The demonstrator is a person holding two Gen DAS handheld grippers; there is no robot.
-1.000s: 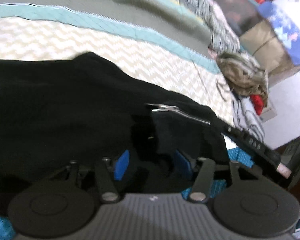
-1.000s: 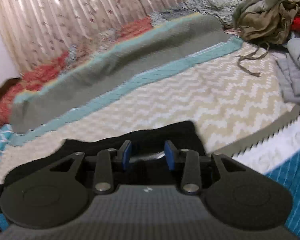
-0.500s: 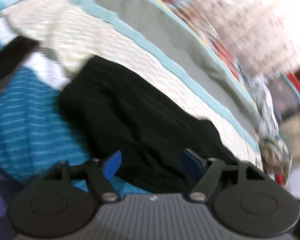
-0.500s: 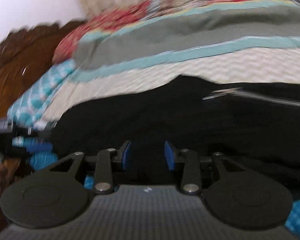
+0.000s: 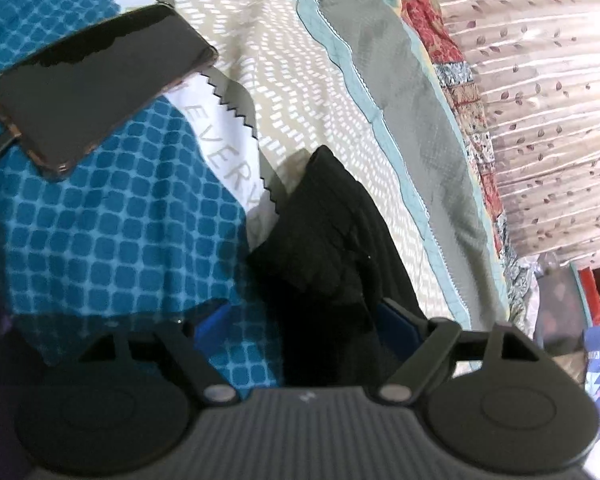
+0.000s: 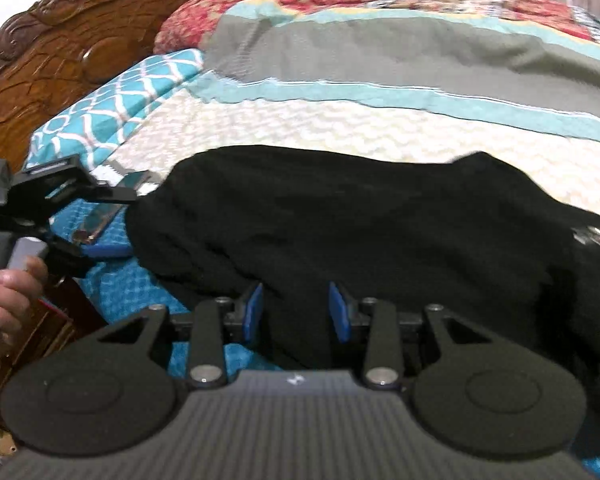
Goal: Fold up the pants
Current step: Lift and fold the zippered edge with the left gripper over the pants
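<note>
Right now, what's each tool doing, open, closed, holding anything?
Left tool: open, jaws just been opening, black pants loose between them.
Right tool: partly closed over the pants; grip cannot be told.

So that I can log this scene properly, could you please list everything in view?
pants: one, black, across quilt and blanket
phone: one, dark, on the blanket
blanket: one, blue checked, bed edge
quilt: one, cream chevron, teal and grey bands, on bed
pillow: one, teal lattice, by headboard
headboard: one, carved brown wood
curtain: one, pale, leaf print
left gripper: black, blue pads, jaws just opened wide, pants between
right gripper: same colours, pants between pads, grip unclear
hand: one, holding left gripper
</note>
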